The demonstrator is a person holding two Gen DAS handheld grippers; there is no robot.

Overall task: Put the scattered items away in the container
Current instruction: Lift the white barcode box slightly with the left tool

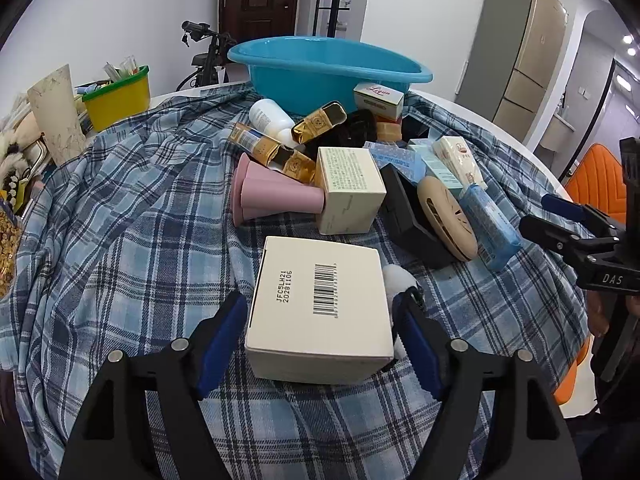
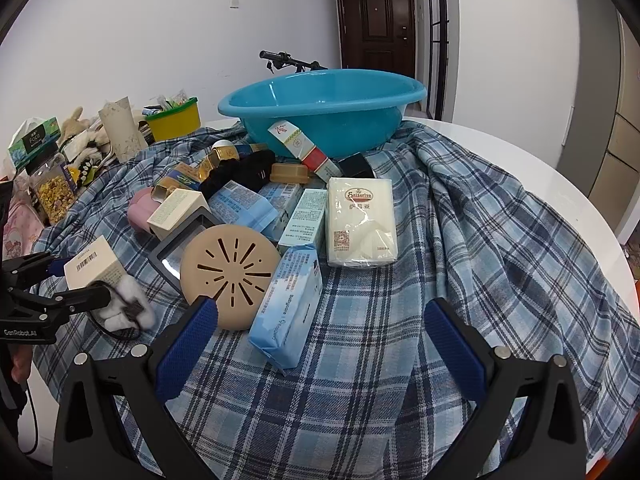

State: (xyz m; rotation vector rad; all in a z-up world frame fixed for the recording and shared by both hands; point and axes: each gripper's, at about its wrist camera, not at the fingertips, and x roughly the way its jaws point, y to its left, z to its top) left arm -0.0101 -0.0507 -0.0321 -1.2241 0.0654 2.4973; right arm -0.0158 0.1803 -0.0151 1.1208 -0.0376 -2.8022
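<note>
Left gripper (image 1: 320,320) jaws spread around white barcode box (image 1: 320,300), pads beside it, contact unclear. Right gripper (image 2: 320,340) jaws wide apart, holding nothing, over plaid cloth (image 2: 460,240). Right view only: slotted beige disc (image 2: 230,276), blue tissue pack (image 2: 286,308). Blue basin (image 1: 320,68) at far end of tabletop (image 2: 540,168), clutter in front.

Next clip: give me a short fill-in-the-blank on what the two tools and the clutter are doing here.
The left tool straddles a white box printed with a black ____.
The right tool is open and holds ____.
The basin behind the clutter is coloured ____.
The cloth under the items has a ____ pattern.

Missing words: barcode; nothing; blue; plaid
</note>
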